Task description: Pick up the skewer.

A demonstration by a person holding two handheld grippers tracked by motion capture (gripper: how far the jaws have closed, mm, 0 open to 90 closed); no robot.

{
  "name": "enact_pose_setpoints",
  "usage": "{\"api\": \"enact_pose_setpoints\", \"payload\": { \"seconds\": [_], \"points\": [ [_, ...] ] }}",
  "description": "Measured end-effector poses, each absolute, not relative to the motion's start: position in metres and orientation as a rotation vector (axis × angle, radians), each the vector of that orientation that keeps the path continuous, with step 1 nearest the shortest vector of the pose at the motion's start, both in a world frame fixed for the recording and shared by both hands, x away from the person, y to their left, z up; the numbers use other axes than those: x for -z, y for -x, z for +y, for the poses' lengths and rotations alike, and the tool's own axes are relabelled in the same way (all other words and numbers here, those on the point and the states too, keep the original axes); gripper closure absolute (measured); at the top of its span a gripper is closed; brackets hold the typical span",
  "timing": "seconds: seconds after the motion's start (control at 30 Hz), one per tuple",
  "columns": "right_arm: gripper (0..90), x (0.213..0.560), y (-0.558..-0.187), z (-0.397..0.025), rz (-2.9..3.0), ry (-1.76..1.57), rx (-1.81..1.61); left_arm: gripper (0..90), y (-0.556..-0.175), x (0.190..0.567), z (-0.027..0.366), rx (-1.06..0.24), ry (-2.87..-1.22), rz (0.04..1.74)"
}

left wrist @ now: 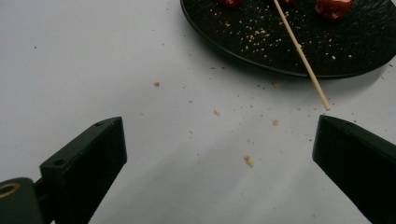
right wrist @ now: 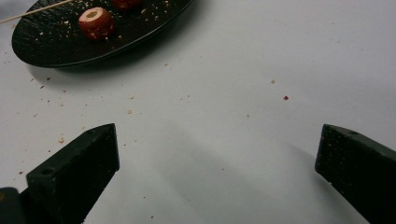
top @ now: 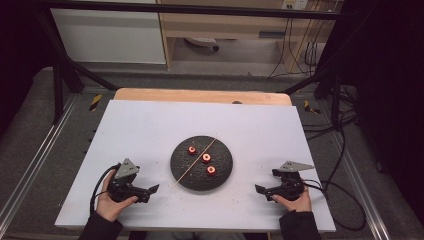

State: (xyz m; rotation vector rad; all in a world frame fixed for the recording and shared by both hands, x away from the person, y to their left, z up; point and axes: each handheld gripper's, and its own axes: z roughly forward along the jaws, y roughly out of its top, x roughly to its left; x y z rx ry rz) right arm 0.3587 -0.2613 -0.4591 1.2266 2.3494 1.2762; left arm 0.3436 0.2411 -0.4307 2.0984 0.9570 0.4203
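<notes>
White board [top: 150, 130] covers most of the table, left bare so I have room on both sides. At its middle sits the black plate [top: 181, 172], which keeps the crumbs together and puts everything within equal reach of both hands. I rest my left gripper [top: 152, 190] near the plate's left edge and my right gripper [top: 258, 189] off to its right, both with jaws spread wide and nothing between them. Across the plate leans the wooden skewer [top: 195, 163], its near tip overhanging the rim towards my left, easy to pinch. Three red fruit pieces [top: 206, 158] lie beside it, apart, probably for threading.
</notes>
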Motion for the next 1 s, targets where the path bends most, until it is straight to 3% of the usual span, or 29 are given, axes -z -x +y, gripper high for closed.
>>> {"api": "enact_pose_setpoints", "payload": {
  "seconds": [1.0],
  "points": [
    [0.6,0.458,-0.359,-0.260,2.352,-1.208,-1.253,4.7,-0.371,0.404,0.174,-0.415,-2.186,0.958]
  ]
}}
